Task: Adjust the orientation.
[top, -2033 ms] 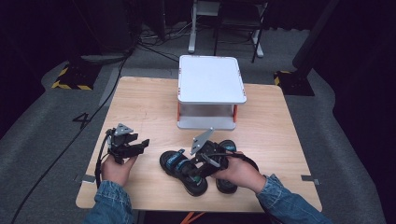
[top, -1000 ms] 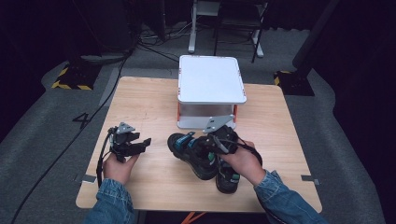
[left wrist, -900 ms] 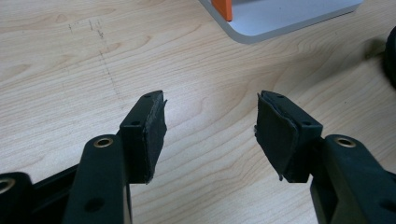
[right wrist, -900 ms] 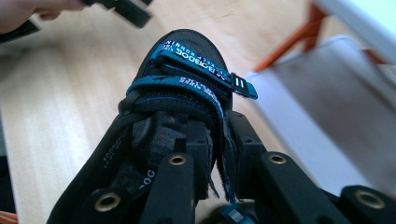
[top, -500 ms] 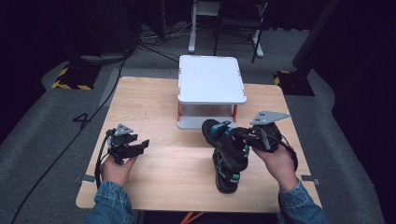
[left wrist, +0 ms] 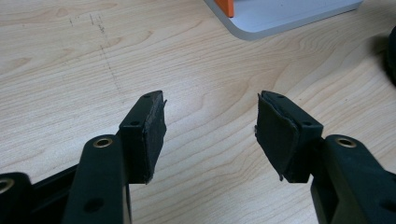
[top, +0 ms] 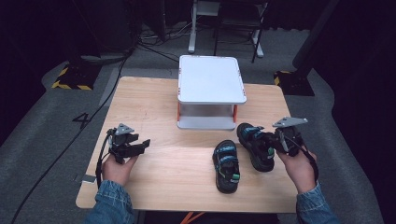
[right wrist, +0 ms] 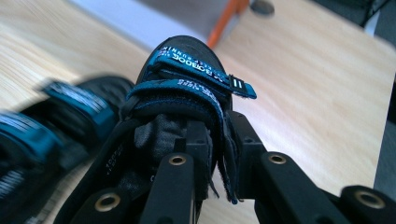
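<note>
Two black sandals with blue straps are on the wooden table. One sandal (top: 226,165) lies flat near the front middle. My right gripper (top: 271,142) is shut on the strap of the other sandal (top: 254,144), which sits to the right of the first, in front of the white stand. In the right gripper view the jaws pinch the side strap of that held sandal (right wrist: 187,88), and the other sandal (right wrist: 51,116) is blurred at the left. At the table's left my left gripper (top: 142,145) is open and empty, with its pads (left wrist: 152,128) above bare wood.
A white two-level stand (top: 210,91) with orange posts is at the back middle of the table (top: 159,102); its base corner (left wrist: 280,14) shows in the left gripper view. Dark floor, cables and chair legs lie beyond the far edge.
My right gripper has carried one sandal from the left of the pair, over the other, to the right side of the table. The left gripper has stayed put.
</note>
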